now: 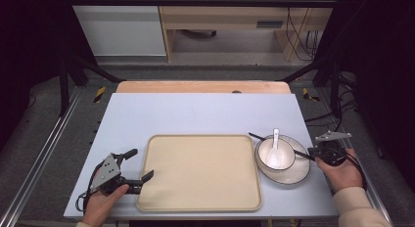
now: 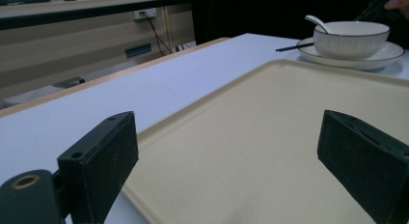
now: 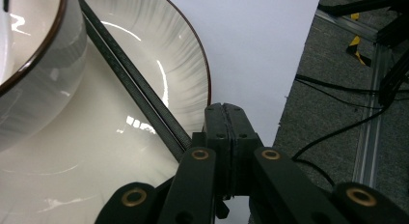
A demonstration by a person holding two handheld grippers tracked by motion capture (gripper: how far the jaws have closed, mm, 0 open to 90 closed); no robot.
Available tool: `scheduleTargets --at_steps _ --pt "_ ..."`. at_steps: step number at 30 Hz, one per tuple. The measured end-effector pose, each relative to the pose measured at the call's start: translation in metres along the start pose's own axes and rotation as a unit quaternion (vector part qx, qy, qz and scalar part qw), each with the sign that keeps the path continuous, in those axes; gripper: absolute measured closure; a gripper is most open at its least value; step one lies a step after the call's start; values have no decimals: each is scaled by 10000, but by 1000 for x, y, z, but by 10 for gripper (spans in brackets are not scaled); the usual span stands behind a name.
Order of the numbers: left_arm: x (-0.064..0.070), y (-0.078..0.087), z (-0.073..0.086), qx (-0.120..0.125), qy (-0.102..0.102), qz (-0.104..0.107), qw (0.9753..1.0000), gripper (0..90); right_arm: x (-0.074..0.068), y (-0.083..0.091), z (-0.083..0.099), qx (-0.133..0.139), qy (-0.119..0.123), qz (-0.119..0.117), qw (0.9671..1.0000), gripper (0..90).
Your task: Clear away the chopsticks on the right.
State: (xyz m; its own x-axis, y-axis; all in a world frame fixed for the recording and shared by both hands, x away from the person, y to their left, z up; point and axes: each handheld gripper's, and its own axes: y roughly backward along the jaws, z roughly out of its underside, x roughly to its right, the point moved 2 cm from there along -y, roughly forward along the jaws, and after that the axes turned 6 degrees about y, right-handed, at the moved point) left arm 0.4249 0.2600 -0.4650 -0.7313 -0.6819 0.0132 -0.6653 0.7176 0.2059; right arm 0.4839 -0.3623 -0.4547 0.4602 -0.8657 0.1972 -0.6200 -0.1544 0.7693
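Right gripper (image 1: 313, 153) on chopsticks (image 1: 279, 144), tips far-left.

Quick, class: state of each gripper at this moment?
Left gripper: open, jaws straddling the near left edge of the tray, holding nothing.
Right gripper: jaws shut together beside the chopsticks on the plate; whether it grips them cannot be told.

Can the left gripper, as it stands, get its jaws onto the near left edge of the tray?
Probably yes: the left gripper is open, its jaws straddle the tray edge, and nothing lies between.
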Motion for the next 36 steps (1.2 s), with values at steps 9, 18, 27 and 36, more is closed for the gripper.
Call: scheduleTargets --at_steps 9,18,27,36 --pt "-4 6 -3 271 135 91 9995 63 0 19 -4 655 270 -151 9974 730" --pt "-3 5 -2 234 121 113 9996 63 -8 18 -12 821 722 -468 9929 763" --pt "-3 6 -2 225 104 107 9996 63 -14 2 -16 527 971 -580 9922 793" --pt "-3 5 -2 205 93 104 9997 63 -12 -5 -13 445 941 -574 9929 799"
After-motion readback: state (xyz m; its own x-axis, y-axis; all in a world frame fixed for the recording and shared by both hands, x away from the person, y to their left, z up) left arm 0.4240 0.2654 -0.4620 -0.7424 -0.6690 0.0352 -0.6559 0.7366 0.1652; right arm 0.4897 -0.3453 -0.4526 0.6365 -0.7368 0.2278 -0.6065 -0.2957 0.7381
